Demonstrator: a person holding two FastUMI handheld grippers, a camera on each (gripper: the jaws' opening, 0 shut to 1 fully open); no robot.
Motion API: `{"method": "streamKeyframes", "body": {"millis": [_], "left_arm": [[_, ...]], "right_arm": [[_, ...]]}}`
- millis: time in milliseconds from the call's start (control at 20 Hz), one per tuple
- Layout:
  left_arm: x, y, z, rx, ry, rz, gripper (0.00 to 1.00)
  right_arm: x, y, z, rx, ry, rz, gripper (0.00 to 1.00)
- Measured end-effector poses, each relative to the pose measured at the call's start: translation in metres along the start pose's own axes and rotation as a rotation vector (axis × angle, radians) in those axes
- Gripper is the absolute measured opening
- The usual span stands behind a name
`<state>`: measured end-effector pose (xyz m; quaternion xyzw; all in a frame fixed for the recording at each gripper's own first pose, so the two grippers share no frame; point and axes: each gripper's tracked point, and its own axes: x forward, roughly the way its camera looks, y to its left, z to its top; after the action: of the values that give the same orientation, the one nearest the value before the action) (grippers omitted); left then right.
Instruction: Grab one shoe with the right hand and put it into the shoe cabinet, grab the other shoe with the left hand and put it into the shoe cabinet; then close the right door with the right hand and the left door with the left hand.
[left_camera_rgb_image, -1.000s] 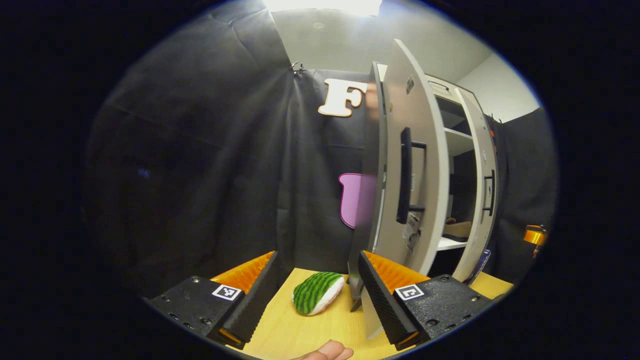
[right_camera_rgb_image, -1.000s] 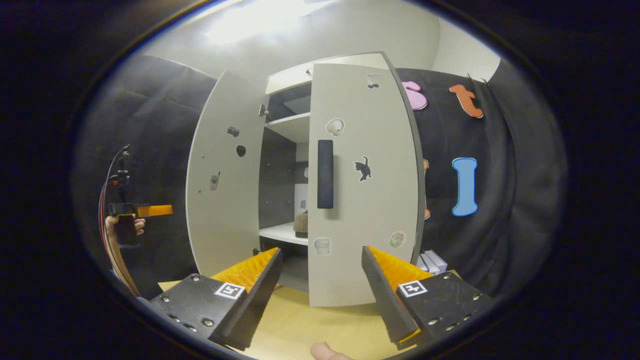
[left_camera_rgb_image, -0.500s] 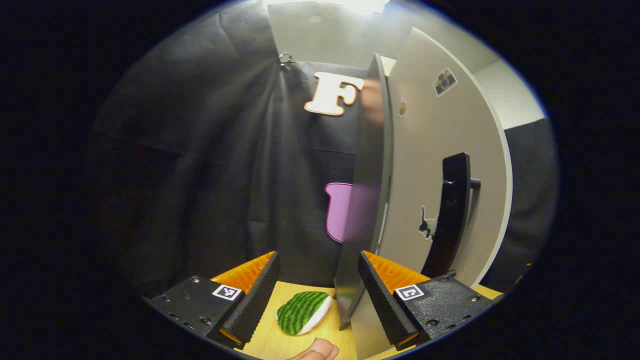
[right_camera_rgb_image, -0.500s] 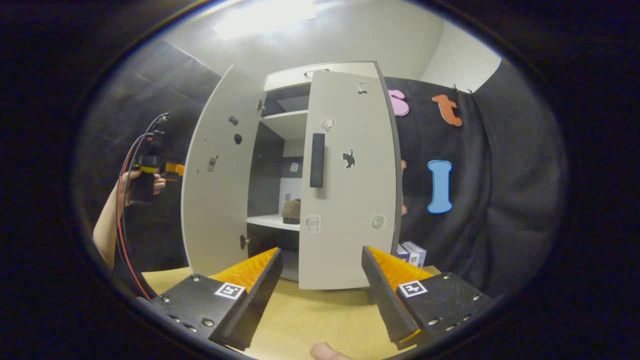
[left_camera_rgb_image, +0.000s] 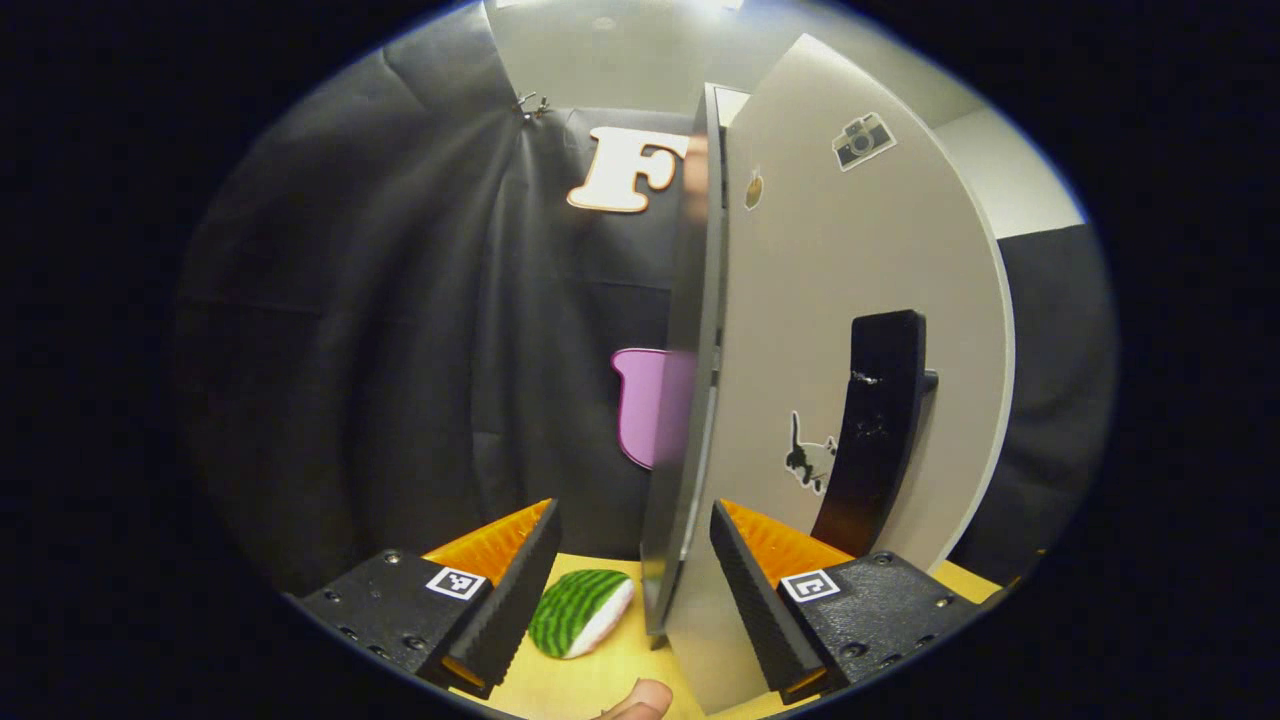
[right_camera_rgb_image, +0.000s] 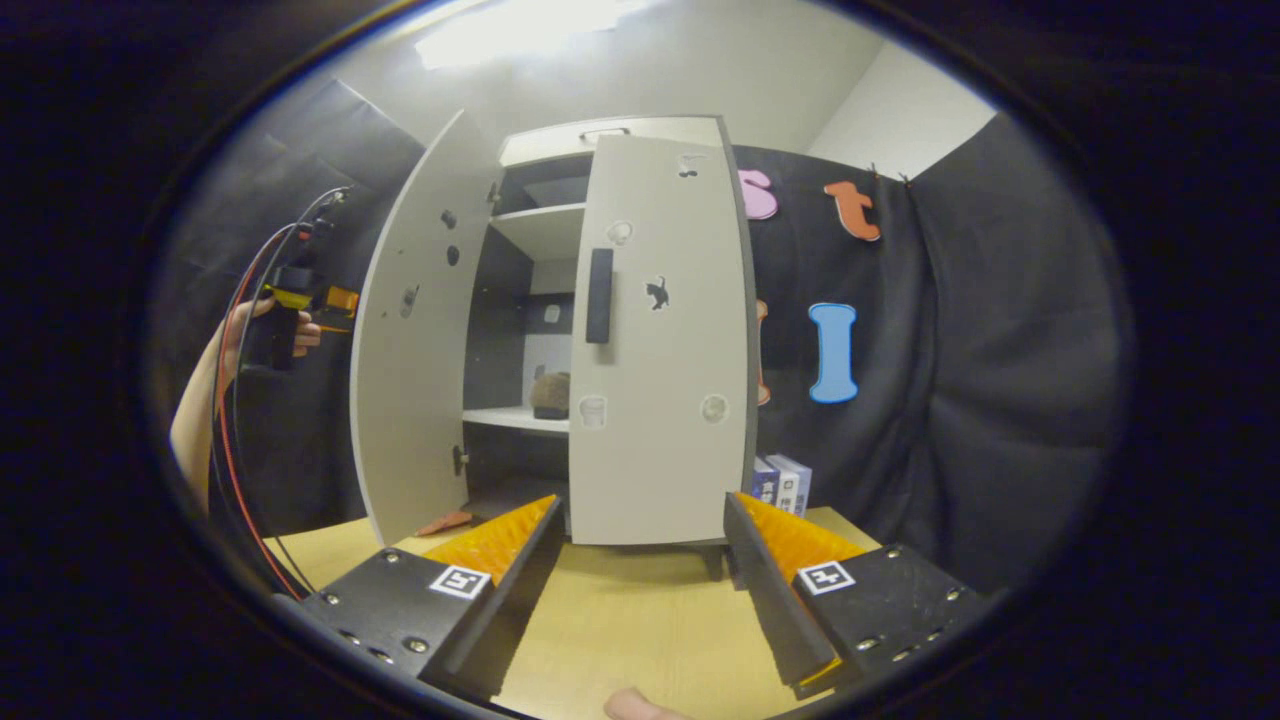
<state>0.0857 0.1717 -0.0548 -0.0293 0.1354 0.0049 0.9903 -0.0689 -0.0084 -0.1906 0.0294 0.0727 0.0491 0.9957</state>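
Shoe cabinet (right_camera_rgb_image: 560, 330): pale grey and tall, standing on the wooden tabletop (right_camera_rgb_image: 620, 620) toward its far edge, against the black booth wall.
Shoe (right_camera_rgb_image: 549, 395): a brownish, fuzzy-looking one is sitting on the white middle shelf (right_camera_rgb_image: 515, 420) inside, partly hidden behind the right door's edge; a second shoe cannot be made out.
Right door (right_camera_rgb_image: 655, 340): looking nearly shut in the right gripper view, carrying a black vertical handle (right_camera_rgb_image: 599, 296), a cat sticker and a few pale round stickers.
Left door (right_camera_rgb_image: 410, 330): swinging wide open, its free edge pointing out over the tabletop; a dark gap is showing between the two doors.
Left gripper (left_camera_rgb_image: 630, 560): fingers spread apart and holding nothing, the left door's thin edge (left_camera_rgb_image: 685, 400) standing between them; I cannot tell whether either finger is touching it.
Left door's outer face (left_camera_rgb_image: 850, 330): showing a black handle (left_camera_rgb_image: 868, 420), a cat sticker and a camera sticker.
Right gripper (right_camera_rgb_image: 640, 550): fingers parted and empty, hanging over bare tabletop in front of the right door, apart from it.
Green striped toy (left_camera_rgb_image: 580, 625): lying on the tabletop just left of the door's bottom edge.
Small boxes (right_camera_rgb_image: 780, 482): standing by the cabinet's right foot.
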Motion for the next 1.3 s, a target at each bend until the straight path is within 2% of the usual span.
{"method": "streamKeyframes", "body": {"millis": [200, 500, 550, 600, 650, 700, 750, 800, 850, 900, 1050, 1300], "left_arm": [[0.013, -0.030, 0.005, -0.010, -0.033, -0.041, 0.92], [0.039, -0.082, -0.003, -0.052, 0.012, -0.140, 0.92], [0.046, -0.095, -0.006, -0.045, 0.017, -0.162, 0.87], [0.052, -0.106, -0.011, -0.041, 0.029, -0.181, 0.92], [0.053, -0.120, -0.018, -0.036, 0.040, -0.201, 0.87], [0.054, -0.133, -0.023, -0.024, 0.047, -0.208, 0.93], [0.058, -0.139, -0.025, -0.009, 0.040, -0.194, 0.89], [0.059, -0.143, -0.027, 0.005, 0.036, -0.173, 0.95], [0.056, -0.144, -0.034, 0.012, 0.038, -0.154, 0.95], [0.056, -0.146, -0.038, 0.010, 0.040, -0.135, 0.92], [0.059, -0.149, -0.039, -0.020, 0.031, -0.109, 0.96], [0.033, -0.151, -0.026, -0.053, -0.009, -0.135, 0.96]], "right_arm": [[-0.003, -0.012, 0.003, 0.004, -0.012, -0.038, 0.94], [-0.005, -0.020, 0.009, -0.009, -0.030, -0.061, 0.96], [-0.007, -0.021, 0.011, -0.012, -0.034, -0.064, 0.96], [-0.009, -0.024, 0.012, -0.012, -0.040, -0.066, 0.96], [-0.011, -0.027, 0.014, -0.004, -0.047, -0.070, 0.96], [-0.012, -0.029, 0.015, 0.008, -0.051, -0.072, 0.96], [-0.013, -0.031, 0.013, 0.020, -0.047, -0.073, 0.96], [-0.012, -0.034, 0.010, 0.029, -0.038, -0.077, 0.95], [-0.011, -0.038, 0.007, 0.031, -0.029, -0.083, 0.94], [-0.014, -0.042, 0.005, 0.027, -0.023, -0.089, 0.94], [-0.016, -0.048, 0.001, 0.007, -0.011, -0.098, 0.96], [-0.013, -0.046, 0.000, 0.016, -0.003, -0.094, 0.94]]}}
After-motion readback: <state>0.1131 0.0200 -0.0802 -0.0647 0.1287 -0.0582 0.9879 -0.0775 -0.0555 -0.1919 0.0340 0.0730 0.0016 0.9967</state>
